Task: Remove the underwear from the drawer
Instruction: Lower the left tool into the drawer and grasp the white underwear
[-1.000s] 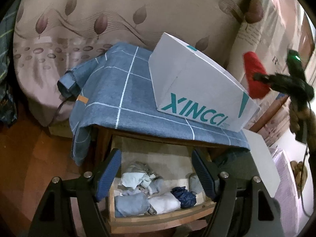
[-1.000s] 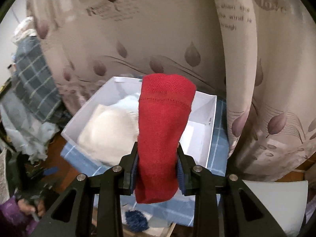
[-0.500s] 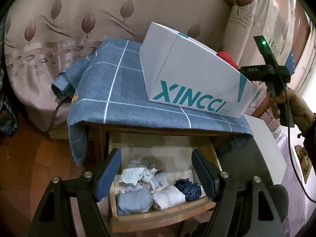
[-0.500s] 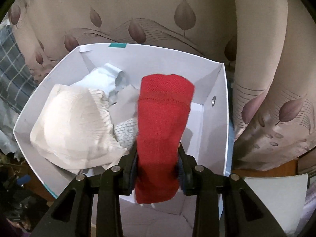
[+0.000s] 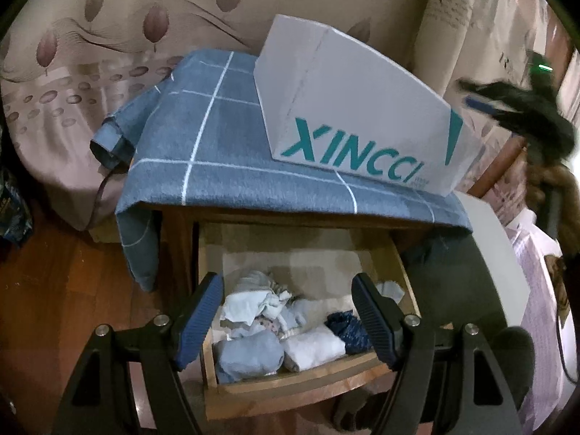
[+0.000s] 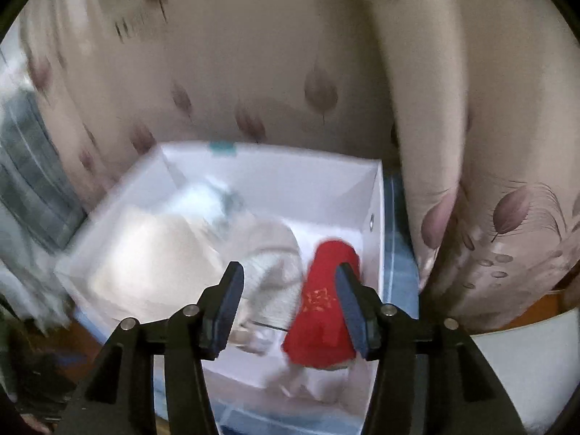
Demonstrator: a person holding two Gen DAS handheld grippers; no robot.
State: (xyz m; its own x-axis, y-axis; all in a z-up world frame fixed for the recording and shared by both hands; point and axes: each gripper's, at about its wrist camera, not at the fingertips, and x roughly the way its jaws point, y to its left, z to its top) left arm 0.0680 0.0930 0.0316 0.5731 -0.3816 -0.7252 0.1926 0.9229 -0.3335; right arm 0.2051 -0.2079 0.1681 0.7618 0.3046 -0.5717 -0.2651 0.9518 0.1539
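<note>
Red underwear (image 6: 322,304) lies rumpled in the white box (image 6: 375,217)

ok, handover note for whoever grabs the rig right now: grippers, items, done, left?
Right gripper: open, empty, above the white box.
Left gripper: open, empty, hovering over the open drawer.
Red underwear: lying in the box beside pale garments, right jaw close to it.
Done: red piece is out of the drawer and in the box.
Left: folded pieces remain in the drawer; probably pick the next with the left.
</note>
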